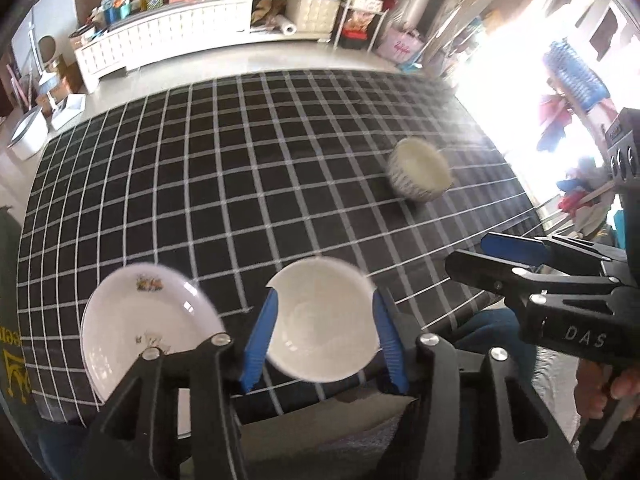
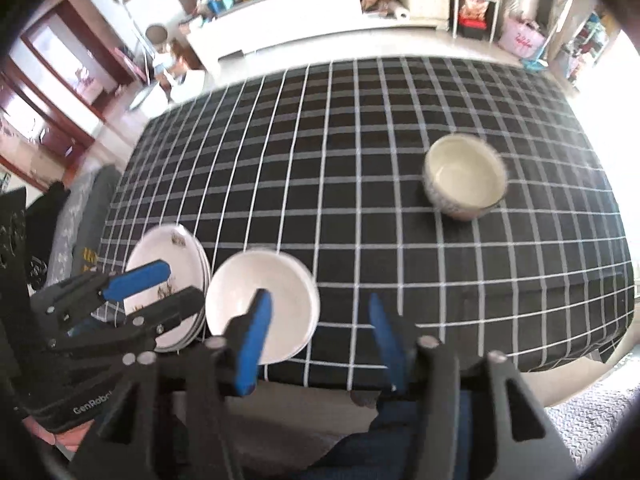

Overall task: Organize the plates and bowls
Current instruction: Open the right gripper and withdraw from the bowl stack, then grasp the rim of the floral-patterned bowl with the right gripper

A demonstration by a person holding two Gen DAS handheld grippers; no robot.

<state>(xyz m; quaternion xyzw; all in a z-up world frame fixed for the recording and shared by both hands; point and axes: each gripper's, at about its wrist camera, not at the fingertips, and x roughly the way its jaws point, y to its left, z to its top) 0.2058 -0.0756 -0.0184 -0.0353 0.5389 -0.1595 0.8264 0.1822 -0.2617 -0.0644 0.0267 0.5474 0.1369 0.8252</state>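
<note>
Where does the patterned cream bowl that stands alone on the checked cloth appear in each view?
Left wrist view: the patterned cream bowl is right of centre, upper half, blurred, far beyond the open left gripper.
Right wrist view: it is in the right upper half, beyond the open right gripper.
Shared landmark: the plain white bowl beside the stacked decorated white plates at the near edge of the black checked tablecloth.

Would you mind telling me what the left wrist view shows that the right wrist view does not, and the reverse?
Only the left wrist view shows a bright window. Only the right wrist view shows the plates as a stack, plus a reddish door. Both show the white bowl, the patterned bowl, the checked tablecloth and both open grippers: left, right.
</note>
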